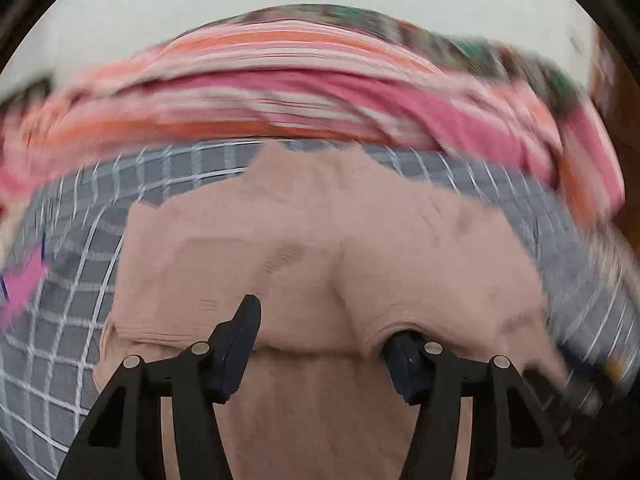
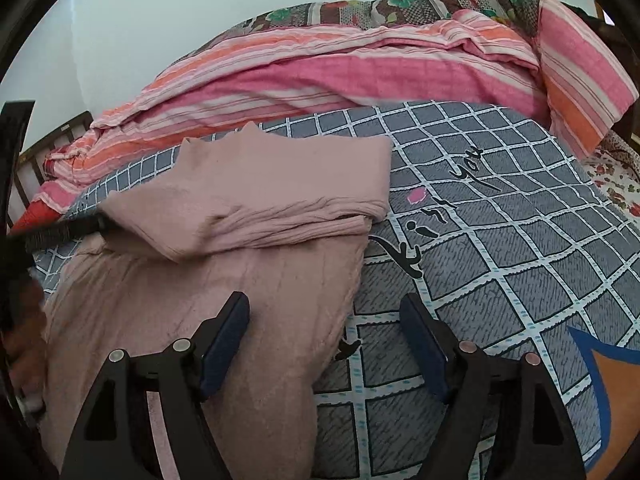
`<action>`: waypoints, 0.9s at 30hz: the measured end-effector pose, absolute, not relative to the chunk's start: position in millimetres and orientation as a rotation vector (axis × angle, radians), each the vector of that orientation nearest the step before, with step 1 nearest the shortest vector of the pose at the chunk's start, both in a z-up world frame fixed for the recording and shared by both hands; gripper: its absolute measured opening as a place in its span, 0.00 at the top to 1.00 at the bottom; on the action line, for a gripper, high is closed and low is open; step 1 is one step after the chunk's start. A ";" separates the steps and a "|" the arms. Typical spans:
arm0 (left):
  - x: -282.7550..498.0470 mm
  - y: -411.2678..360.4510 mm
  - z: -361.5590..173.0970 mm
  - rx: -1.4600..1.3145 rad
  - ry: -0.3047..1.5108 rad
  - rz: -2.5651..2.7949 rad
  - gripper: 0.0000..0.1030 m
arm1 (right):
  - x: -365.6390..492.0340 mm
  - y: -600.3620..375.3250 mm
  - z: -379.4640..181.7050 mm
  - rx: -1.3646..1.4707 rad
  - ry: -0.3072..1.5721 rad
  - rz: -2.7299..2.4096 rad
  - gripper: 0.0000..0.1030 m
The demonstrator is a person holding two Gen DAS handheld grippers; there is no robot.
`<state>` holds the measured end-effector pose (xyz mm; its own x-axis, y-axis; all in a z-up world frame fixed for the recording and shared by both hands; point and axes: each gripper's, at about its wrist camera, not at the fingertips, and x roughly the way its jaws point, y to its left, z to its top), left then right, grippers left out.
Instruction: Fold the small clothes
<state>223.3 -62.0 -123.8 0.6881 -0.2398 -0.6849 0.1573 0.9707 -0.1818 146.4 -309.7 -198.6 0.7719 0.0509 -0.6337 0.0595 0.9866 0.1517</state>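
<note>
Dusty pink ribbed knit, the garment (image 2: 224, 240) lies on the grey checked sheet (image 2: 500, 264) of a bed, its upper part folded back over the lower so that a doubled edge runs across the middle. No box, basket or other container shows in either view; the sheet alone carries the garment.

The right gripper (image 2: 326, 334) hovers low over the garment's right edge with its jaws spread wide and nothing between them: its left finger is over the knit, its right finger over bare sheet. The left gripper (image 1: 326, 330) also stands with its jaws apart; its left fingertip lies in plain sight above the knit, while a fold of the garment (image 1: 320, 248) is draped over its right fingertip and hides it. Whether that tip presses into the cloth I cannot tell.

Behind the garment a pink and orange striped blanket (image 2: 360, 68) is bunched along the far side of the bed, with a floral quilt (image 2: 400, 8) beyond it against the pale wall. The left wrist view is smeared by motion blur, so the blanket (image 1: 300, 80) and sheet (image 1: 72, 300) lose their detail there. In the right wrist view black script on the sheet is partly covered by the garment, and at the far left edge a dark shape cuts in, too close to make out.
</note>
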 end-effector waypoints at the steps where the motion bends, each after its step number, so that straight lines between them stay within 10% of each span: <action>1: 229.1 -46.3 -123.6 -0.201 0.792 -0.229 0.46 | 147.0 -309.6 -198.7 0.167 0.691 -0.006 0.25; 21: 254.4 57.5 -156.1 -0.431 0.880 -0.257 0.64 | 148.8 -312.9 -198.3 0.182 0.690 0.010 0.23; 24: 263.1 58.1 -161.2 -0.439 0.913 -0.282 0.94 | 148.7 -313.0 -198.1 0.182 0.690 0.010 0.23; 27: 263.8 53.0 -160.4 -0.411 0.893 -0.279 0.95 | 148.9 -312.7 -198.1 0.180 0.691 0.009 0.23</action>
